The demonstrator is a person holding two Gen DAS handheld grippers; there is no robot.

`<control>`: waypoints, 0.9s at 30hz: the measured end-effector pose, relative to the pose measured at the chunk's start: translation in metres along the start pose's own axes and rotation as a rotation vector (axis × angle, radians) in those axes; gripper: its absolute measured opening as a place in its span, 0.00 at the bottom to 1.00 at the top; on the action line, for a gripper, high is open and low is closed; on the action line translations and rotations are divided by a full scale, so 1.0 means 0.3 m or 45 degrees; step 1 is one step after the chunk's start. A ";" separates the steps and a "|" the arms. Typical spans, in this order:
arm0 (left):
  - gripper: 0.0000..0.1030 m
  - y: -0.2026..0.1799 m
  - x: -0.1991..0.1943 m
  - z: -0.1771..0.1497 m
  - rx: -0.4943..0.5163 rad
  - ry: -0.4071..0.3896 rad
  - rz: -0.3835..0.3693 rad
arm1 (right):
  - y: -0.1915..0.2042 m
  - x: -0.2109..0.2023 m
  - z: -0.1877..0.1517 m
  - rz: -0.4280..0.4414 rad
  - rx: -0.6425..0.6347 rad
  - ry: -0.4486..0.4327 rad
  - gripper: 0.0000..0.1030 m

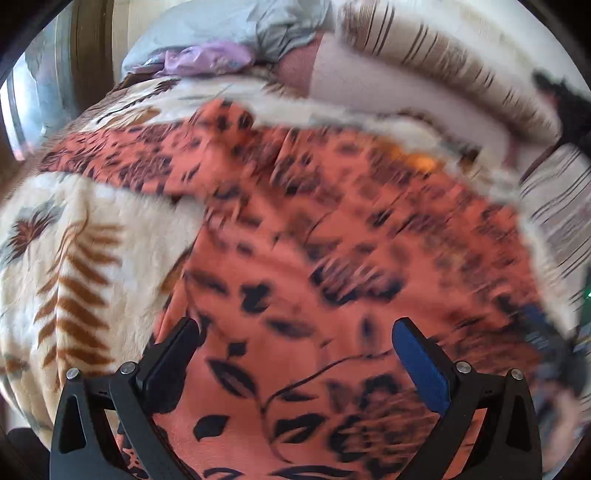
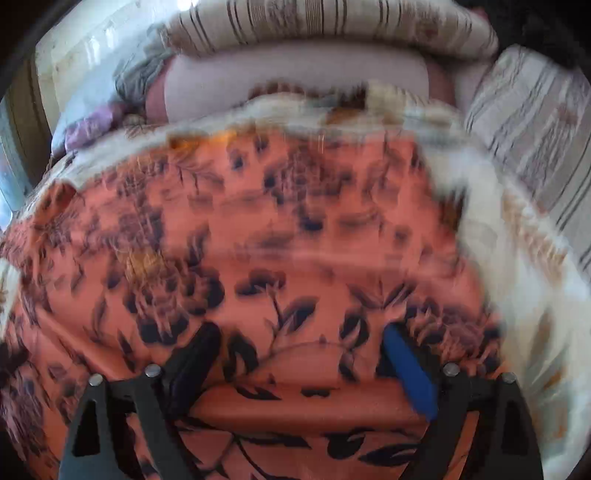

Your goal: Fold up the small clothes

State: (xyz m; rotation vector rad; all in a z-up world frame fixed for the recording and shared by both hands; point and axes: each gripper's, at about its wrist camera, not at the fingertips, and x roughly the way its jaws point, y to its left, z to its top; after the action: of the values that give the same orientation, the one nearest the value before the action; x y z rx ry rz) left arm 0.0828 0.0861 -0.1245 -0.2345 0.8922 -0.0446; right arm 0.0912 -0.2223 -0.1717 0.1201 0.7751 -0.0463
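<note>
A coral garment (image 1: 332,221) with a dark flower and leaf print lies spread on a cream blanket (image 1: 74,229) that has brown leaf marks. My left gripper (image 1: 295,326) hangs over the garment's near part, open wide, with nothing pinched between its fingers. In the right wrist view the same garment (image 2: 277,229) fills the middle. My right gripper (image 2: 301,330) is also open wide, just above the cloth. A folded edge of the garment runs across below its fingertips, and the pads do not press on it. Both views are blurred by motion.
Striped bolsters (image 2: 332,22) and a striped pillow (image 2: 528,129) line the far and right sides of the bed. A pale pink cushion (image 2: 295,81), a grey-blue cloth (image 1: 236,26) and a lilac cloth (image 1: 207,59) lie at the back. A window frame (image 1: 55,74) stands at the left.
</note>
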 end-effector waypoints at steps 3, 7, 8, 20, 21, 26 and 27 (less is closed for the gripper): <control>1.00 -0.008 -0.081 0.155 -0.075 -0.151 -0.119 | -0.019 0.018 0.013 0.050 0.017 0.026 0.98; 1.00 0.007 0.047 0.333 -0.252 -0.051 -0.323 | -0.046 -0.004 0.030 0.087 0.032 0.003 1.00; 1.00 0.017 0.101 0.356 -0.307 -0.005 -0.336 | -0.060 -0.015 0.034 0.104 0.045 -0.004 1.00; 0.71 0.141 0.430 0.359 -0.755 0.257 -0.325 | -0.063 0.021 0.003 0.174 0.100 -0.050 1.00; 0.48 0.143 0.439 0.359 -0.740 0.276 -0.277 | -0.063 0.022 0.003 0.173 0.099 -0.050 1.00; 0.12 0.157 0.410 0.388 -0.668 0.288 -0.193 | -0.062 0.027 0.003 0.170 0.096 -0.047 1.00; 0.11 0.129 0.365 0.404 -0.605 0.236 -0.166 | -0.061 0.028 0.003 0.169 0.095 -0.046 1.00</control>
State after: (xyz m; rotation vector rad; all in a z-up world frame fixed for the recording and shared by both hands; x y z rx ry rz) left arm 0.2435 0.1312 -0.1438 -0.7412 1.0634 0.0264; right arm 0.0962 -0.2406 -0.1785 0.2403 0.7278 0.0482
